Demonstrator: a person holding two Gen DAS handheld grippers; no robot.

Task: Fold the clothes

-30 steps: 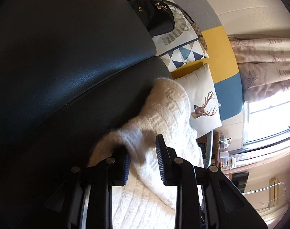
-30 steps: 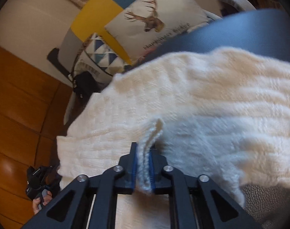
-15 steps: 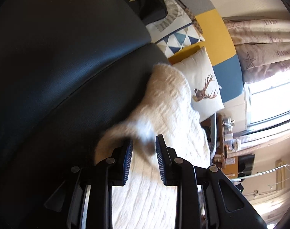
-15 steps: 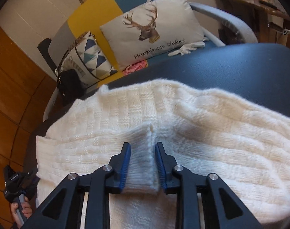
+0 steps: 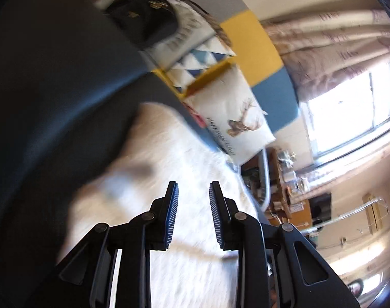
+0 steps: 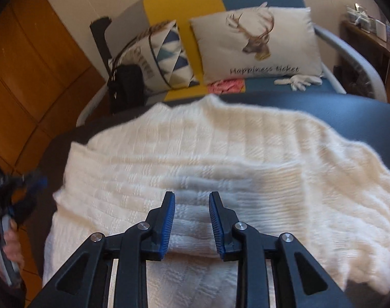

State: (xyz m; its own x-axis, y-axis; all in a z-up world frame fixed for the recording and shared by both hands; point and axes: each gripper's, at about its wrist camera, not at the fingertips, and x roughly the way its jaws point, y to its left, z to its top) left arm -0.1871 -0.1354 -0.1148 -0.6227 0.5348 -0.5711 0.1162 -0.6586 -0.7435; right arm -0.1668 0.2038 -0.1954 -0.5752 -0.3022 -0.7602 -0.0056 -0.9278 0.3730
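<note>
A white knit sweater point(image 6: 220, 154) lies spread on a dark table top point(image 6: 323, 107), with a folded layer on top near the front. My right gripper point(image 6: 191, 197) hovers over that folded layer, open, with nothing between its fingers. In the left wrist view the sweater point(image 5: 169, 154) is blurred by motion, and my left gripper point(image 5: 193, 187) stands open above it, holding nothing. The left gripper point(image 6: 5, 197) also shows at the far left of the right wrist view, held by a hand beside the table's edge.
Behind the table stands a sofa with a deer pillow point(image 6: 256, 43), a triangle-pattern pillow point(image 6: 166, 56), a black bag point(image 6: 127, 87), a pink cloth point(image 6: 227, 86) and a white glove point(image 6: 297, 80). Wooden panels point(image 6: 28, 77) are at the left. A bright window point(image 5: 349, 107) is beyond the sofa.
My right gripper opened and let go of the sweater's edge, which now lies flat as a folded layer. My left gripper drew up and away from the sweater's bunched edge.
</note>
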